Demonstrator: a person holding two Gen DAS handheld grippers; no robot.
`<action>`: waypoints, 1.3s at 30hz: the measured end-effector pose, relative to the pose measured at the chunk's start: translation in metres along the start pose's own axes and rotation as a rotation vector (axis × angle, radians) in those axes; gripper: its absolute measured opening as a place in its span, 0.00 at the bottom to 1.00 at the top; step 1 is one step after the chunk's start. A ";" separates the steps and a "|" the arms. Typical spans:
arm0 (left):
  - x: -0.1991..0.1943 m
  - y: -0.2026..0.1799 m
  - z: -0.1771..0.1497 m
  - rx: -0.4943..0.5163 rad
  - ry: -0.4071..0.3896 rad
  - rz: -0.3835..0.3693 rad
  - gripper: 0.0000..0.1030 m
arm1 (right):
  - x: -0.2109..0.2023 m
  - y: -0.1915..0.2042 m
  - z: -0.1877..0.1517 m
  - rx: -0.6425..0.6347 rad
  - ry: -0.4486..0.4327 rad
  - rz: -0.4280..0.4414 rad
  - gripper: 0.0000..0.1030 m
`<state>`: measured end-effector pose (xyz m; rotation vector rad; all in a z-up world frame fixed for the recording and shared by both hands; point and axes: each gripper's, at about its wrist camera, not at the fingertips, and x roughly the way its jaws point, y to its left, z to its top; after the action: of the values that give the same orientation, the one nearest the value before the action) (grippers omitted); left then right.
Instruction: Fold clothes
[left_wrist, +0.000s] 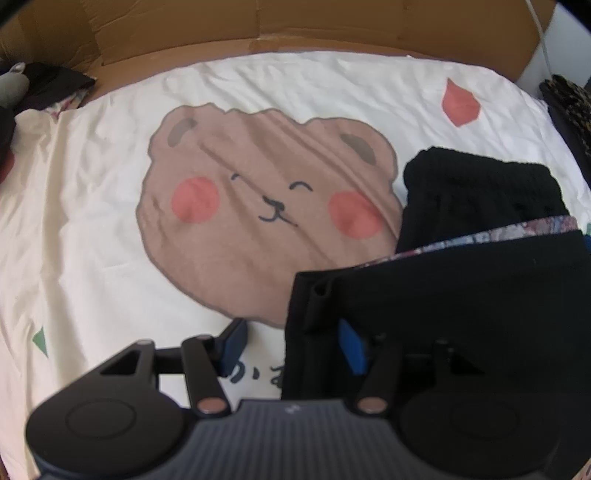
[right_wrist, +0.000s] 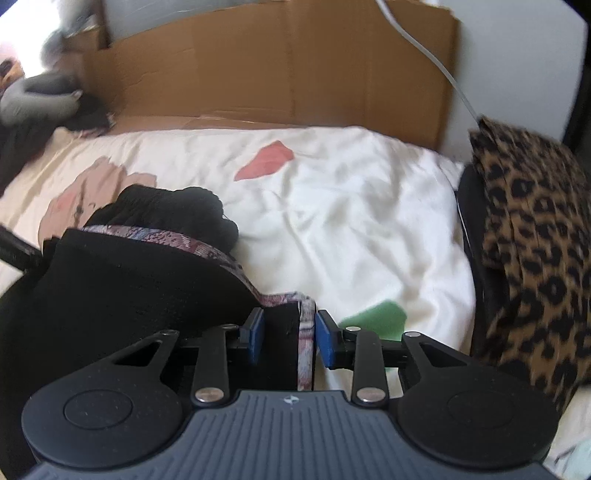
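While right gripper (right_wrist: 289, 338) jaws pinch black garment (right_wrist: 129, 288) | left gripper (left_wrist: 291, 341) jaws spread at its edge

The bed (left_wrist: 110, 229) is covered by a wrinkled cream sheet printed with a brown bear face (left_wrist: 258, 206), a red patch at 1 o'clock and a green one at 8 o'clock. A black garment (left_wrist: 476, 199) with a patterned band is laid on it at 3 o'clock. Brown cardboard (right_wrist: 280, 74) is stood along the 12 o'clock edge, and a leopard-print cloth (right_wrist: 532, 236) is seen at the right edge.
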<state>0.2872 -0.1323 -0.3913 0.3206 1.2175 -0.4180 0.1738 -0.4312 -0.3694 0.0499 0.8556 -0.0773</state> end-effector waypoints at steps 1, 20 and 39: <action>0.000 0.000 0.000 0.004 -0.002 0.000 0.56 | 0.003 -0.002 0.002 0.007 0.010 0.015 0.36; -0.007 -0.008 -0.003 0.016 -0.040 -0.069 0.09 | -0.001 -0.032 -0.009 0.300 0.067 0.112 0.05; -0.067 0.005 0.026 -0.037 -0.215 -0.133 0.06 | -0.066 -0.073 -0.001 0.567 -0.106 0.153 0.04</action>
<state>0.2917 -0.1302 -0.3195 0.1589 1.0378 -0.5306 0.1236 -0.5004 -0.3214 0.6367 0.7001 -0.1756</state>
